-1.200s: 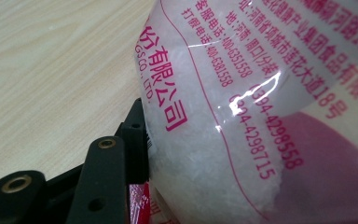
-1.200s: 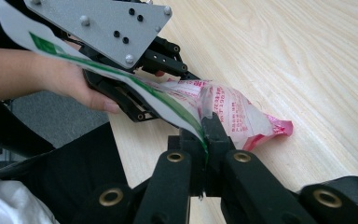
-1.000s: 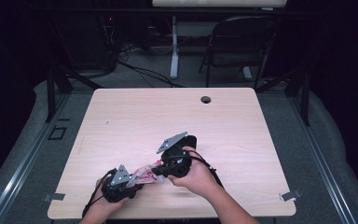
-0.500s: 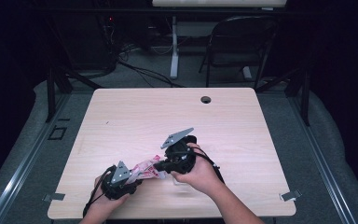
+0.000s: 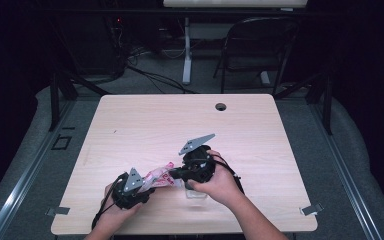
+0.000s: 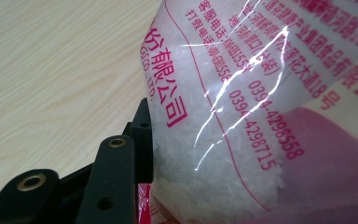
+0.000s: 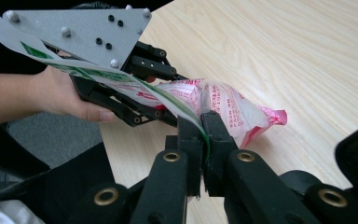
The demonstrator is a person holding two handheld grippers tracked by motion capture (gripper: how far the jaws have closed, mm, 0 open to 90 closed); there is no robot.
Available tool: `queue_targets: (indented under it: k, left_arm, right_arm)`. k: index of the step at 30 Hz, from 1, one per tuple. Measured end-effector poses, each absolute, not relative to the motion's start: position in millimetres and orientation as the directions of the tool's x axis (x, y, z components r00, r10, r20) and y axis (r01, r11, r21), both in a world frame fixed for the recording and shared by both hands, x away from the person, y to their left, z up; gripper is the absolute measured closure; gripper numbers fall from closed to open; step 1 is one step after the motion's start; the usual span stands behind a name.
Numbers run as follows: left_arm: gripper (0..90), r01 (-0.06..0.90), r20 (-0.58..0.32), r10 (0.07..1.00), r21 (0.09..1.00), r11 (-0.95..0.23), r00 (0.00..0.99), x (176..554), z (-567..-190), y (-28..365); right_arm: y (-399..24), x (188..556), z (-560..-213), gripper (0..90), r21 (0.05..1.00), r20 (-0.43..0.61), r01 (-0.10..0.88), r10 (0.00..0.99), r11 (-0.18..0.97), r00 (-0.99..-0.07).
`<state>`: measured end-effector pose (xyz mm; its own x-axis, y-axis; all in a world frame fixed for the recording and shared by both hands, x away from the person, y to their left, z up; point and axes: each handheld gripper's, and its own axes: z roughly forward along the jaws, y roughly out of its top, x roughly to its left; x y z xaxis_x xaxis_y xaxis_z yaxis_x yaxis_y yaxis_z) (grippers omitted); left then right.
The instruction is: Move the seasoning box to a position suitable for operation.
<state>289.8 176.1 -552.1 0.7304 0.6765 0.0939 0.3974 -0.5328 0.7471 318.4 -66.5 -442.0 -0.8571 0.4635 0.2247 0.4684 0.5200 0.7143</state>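
Near the front edge of the pale wooden counter (image 5: 130, 125), a person works a clear pink-printed bag (image 7: 228, 109) of white crystals between two grippers. The left gripper (image 5: 130, 190) holds the bag's body, one of its fingers (image 6: 142, 140) pressed against the film; the other is hidden. The right gripper (image 7: 204, 135) is clamped on a thin green-edged flap running into the bag's top. Judging by the grips, opening is under way; nothing appears poured out yet.
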Motion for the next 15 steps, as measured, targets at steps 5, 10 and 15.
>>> queue_targets:
  k: [5, 10, 15]
  left_arm:
    - [59.4, 0.397, 0.096, 0.684, 0.752, -0.526, 0.723, 292.8, -550.3, 173.3]
    - [59.5, 0.391, 0.100, 0.686, 0.758, -0.521, 0.720, 295.2, -548.1, 173.5]
    - [59.6, 0.395, 0.103, 0.694, 0.759, -0.518, 0.712, 297.4, -547.3, 174.7]
  right_arm:
    - [-71.9, 319.2, -439.8, 80.7, 0.725, 0.215, 0.472, 0.486, 0.501, -0.847]
    - [-76.7, 318.9, -438.9, 71.5, 0.732, 0.196, 0.468, 0.505, 0.495, -0.841]
    - [-84.5, 315.9, -437.2, 63.1, 0.756, 0.214, 0.476, 0.518, 0.450, -0.828]
